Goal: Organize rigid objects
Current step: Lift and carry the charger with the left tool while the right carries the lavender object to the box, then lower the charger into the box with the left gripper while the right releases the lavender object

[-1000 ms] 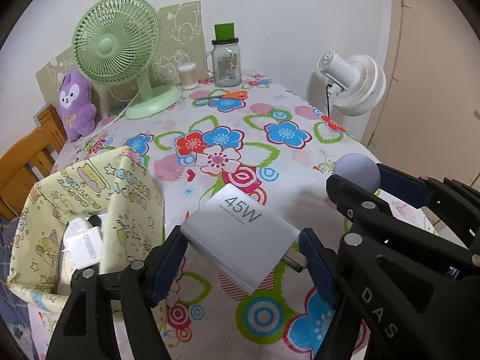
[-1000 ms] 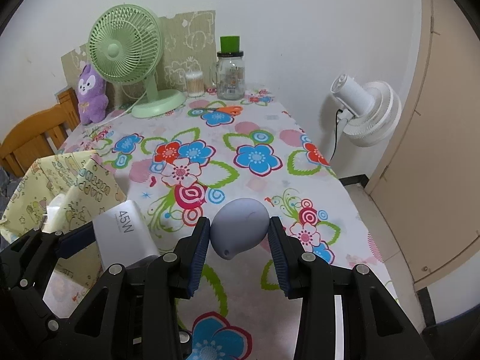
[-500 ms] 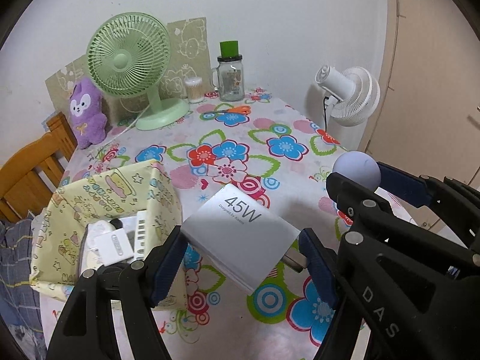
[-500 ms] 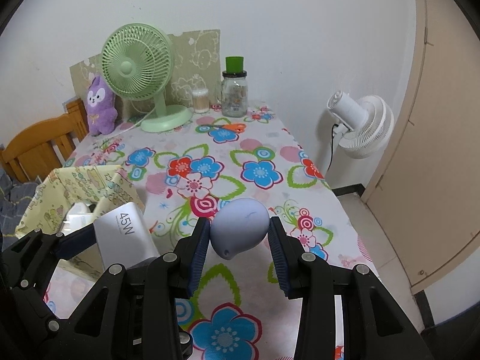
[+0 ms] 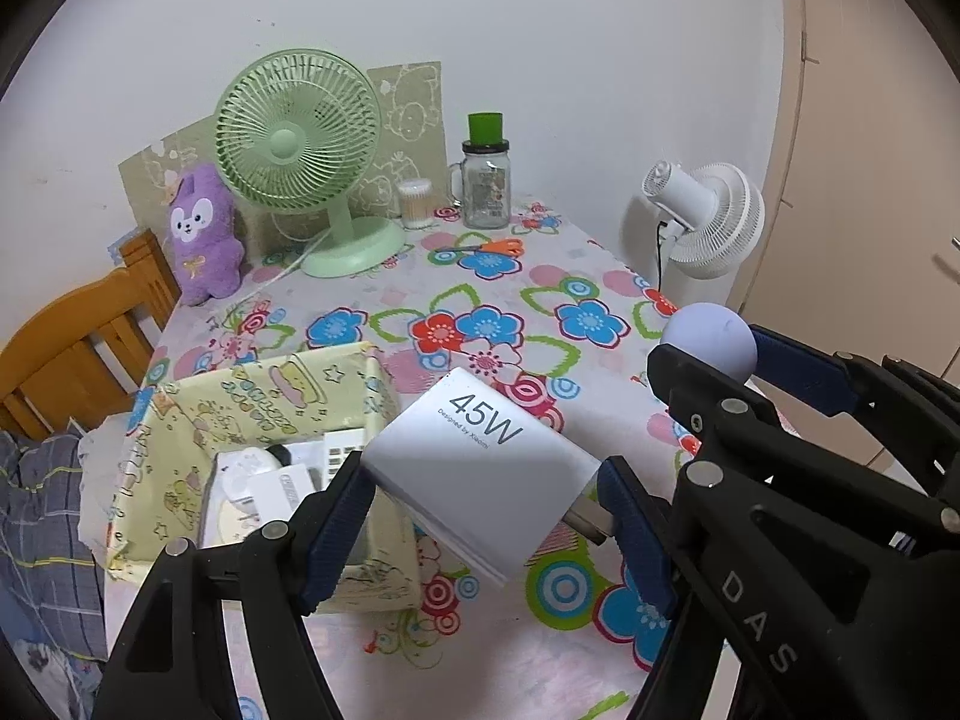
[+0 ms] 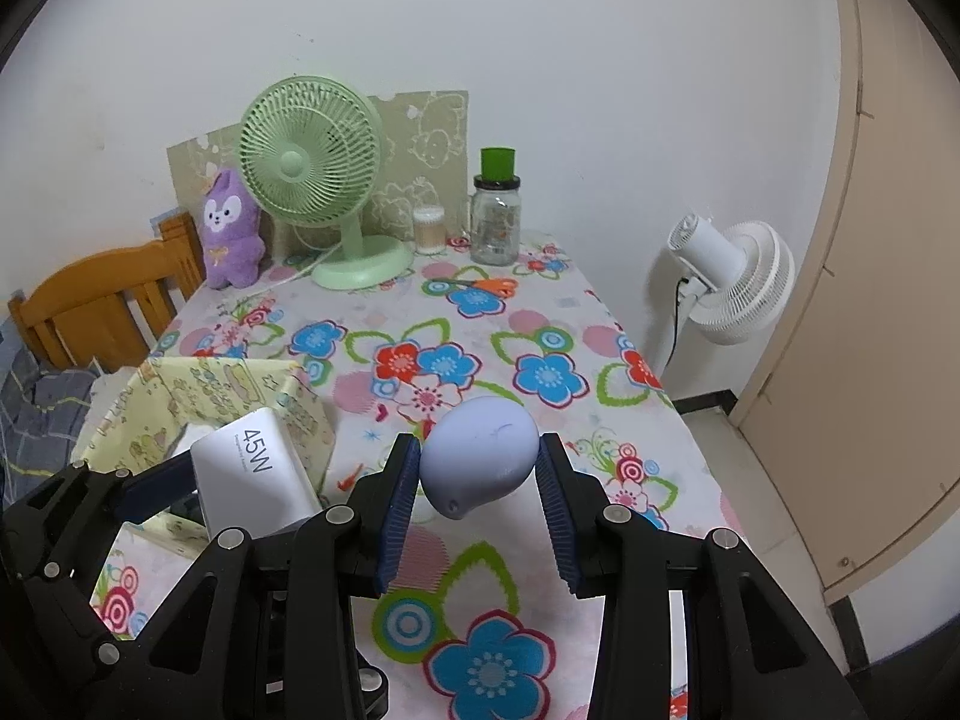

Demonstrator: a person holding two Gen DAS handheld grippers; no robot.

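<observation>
I am operating in a home: floral tablecloth [image 6: 540, 324], green desk fan [image 6: 312, 162] and purple plush toy [image 6: 231, 234] at 11 o'clock, wooden chair [image 6: 90, 300] at 9 o'clock.

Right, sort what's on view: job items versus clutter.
Job:
- 45W charger, in left gripper
- lilac egg-shaped gadget, in right gripper
- yellow fabric box

Clutter:
- green fan
- purple plush
- glass jar
- scissors
- white fan

The white charger [image 5: 480, 468] reads "45W, Designed by Xiaomi".
</observation>
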